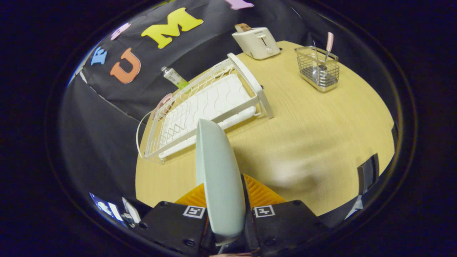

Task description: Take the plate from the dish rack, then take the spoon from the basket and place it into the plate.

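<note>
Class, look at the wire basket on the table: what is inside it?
In the basket stands a spoon, handle up above the rim. The gripper is shut on the plate. The mesh blurs the basket's bottom.

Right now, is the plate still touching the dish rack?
Apart. The gripper view shows the plate held edge-on between the hand-held gripper fingers, raised over the table, with bare wood between it and the dish rack.

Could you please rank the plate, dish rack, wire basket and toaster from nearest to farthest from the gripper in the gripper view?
1. Plate: edge-on, clamped between the gripper fingers.
2. Dish rack: just beyond the plate, leftward.
3. Wire basket: farther, off right.
4. Toaster: at the table's far edge, about as far; too close to call.
</note>
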Demonstrator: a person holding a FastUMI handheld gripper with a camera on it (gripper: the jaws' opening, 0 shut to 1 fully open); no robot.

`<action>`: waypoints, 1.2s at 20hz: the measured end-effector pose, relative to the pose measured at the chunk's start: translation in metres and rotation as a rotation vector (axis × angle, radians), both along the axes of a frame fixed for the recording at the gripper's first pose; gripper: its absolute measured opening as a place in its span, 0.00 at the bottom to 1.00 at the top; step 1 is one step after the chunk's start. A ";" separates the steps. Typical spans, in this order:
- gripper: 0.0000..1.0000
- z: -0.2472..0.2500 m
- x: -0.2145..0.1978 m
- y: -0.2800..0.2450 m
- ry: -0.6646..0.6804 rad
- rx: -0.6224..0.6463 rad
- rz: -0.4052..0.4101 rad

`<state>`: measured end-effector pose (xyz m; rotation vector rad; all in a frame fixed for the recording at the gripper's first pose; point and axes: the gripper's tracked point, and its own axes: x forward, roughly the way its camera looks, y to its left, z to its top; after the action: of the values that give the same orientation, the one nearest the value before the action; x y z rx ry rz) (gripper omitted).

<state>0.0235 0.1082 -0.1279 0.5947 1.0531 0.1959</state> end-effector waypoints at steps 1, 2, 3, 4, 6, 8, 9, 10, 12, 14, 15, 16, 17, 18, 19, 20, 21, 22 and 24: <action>0.36 -0.007 0.003 -0.002 0.015 0.033 -0.012; 0.36 -0.012 0.003 -0.001 0.019 0.072 -0.013; 0.37 -0.013 0.004 0.000 0.020 0.108 -0.019; 0.37 -0.018 0.004 -0.003 0.033 0.115 -0.025; 0.44 -0.023 0.007 -0.009 0.032 0.130 -0.037; 0.51 -0.028 0.011 -0.014 0.019 0.128 -0.039; 0.52 -0.031 0.014 -0.018 0.007 0.114 -0.038; 0.53 -0.032 0.017 -0.020 -0.010 0.100 -0.038; 0.56 -0.029 0.023 -0.027 -0.058 0.067 -0.031; 0.58 -0.020 0.025 -0.032 -0.129 0.034 -0.014; 0.59 -0.015 0.026 -0.037 -0.174 0.005 -0.006; 0.60 -0.010 0.024 -0.043 -0.220 -0.032 -0.002; 0.61 -0.003 0.024 -0.051 -0.268 -0.068 -0.001; 0.62 0.005 0.022 -0.060 -0.315 -0.107 -0.001; 0.64 0.014 0.020 -0.070 -0.364 -0.146 -0.009; 0.65 0.022 0.017 -0.082 -0.413 -0.188 -0.016; 0.66 0.030 0.014 -0.095 -0.460 -0.235 -0.027; 0.67 0.039 0.011 -0.107 -0.513 -0.277 -0.039; 0.76 0.058 0.006 -0.141 -0.616 -0.362 -0.087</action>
<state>0.0298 -0.0329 -0.0702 0.2212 0.4459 0.0966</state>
